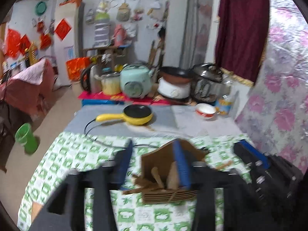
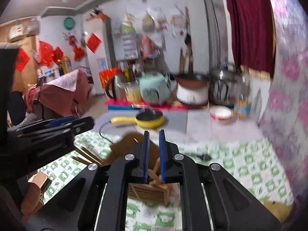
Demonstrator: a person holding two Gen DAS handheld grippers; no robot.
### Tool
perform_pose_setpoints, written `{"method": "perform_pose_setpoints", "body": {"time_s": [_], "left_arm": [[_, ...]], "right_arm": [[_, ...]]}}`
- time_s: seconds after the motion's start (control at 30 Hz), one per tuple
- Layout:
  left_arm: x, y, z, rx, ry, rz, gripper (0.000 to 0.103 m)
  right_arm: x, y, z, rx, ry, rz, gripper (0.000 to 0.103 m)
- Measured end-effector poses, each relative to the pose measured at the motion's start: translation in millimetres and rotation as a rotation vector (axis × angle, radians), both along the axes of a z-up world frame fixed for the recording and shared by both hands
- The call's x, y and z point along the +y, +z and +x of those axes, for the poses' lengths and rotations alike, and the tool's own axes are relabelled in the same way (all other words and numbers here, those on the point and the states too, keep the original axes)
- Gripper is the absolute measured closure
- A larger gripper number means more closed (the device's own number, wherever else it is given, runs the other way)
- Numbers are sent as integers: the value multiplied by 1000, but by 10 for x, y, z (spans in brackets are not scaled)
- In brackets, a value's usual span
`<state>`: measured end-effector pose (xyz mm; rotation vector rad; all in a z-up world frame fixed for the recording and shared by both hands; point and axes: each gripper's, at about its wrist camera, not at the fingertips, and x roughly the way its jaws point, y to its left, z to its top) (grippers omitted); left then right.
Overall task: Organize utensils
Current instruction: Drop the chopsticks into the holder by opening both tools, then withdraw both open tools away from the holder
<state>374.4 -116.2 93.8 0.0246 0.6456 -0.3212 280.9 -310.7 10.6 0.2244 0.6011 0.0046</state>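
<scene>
A brown wooden utensil holder [image 1: 154, 159] stands on the green-and-white checked tablecloth [image 1: 77, 154], with several wooden utensils [image 1: 156, 177] sticking up inside it. My left gripper [image 1: 153, 152] is open and hangs over the holder. Its right blue pad overlaps the holder and its left pad stands clear of the holder's side. At the right edge of that view is the right gripper [image 1: 250, 157]. In the right wrist view my right gripper [image 2: 154, 132] has a narrow gap between its pads; wooden handles [image 2: 155, 173] of the holder [image 2: 146, 192] show through it, and no pad visibly presses on them. The left gripper [image 2: 57, 129] is at left.
A yellow electric frying pan [image 1: 137, 114] with its black cord lies behind the holder, and a red-and-white bowl [image 1: 205, 110] sits at back right. Rice cookers and pots [image 1: 134, 80] line the far end. A floral cover [image 1: 279, 96] rises on the right. A green bin [image 1: 26, 137] stands on the floor.
</scene>
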Motion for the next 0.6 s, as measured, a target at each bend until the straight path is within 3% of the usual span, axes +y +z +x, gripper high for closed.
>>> {"method": "perform_pose_setpoints", "body": {"time_s": [0.1,0.2,0.27,0.43,0.6], "left_arm": [[153,89,-66,-14,30,2,50],[341,298,-246,-57,75,-30,23],[444,439,-397,-85,100,-51,14],[595,731,-879,-134,125,-76,6],[663,920,-1339,-201,147,-62,6]], "right_arm": [[-157,100,-120,-24,-21,45,83],[-226,289,-308,-61,-39,55,75],[-217,405,-464,-82,-46,52,72],[-135,662,-939,-142,-55,39,58],[-39,892,-1477,-219,-65,13,47]]}}
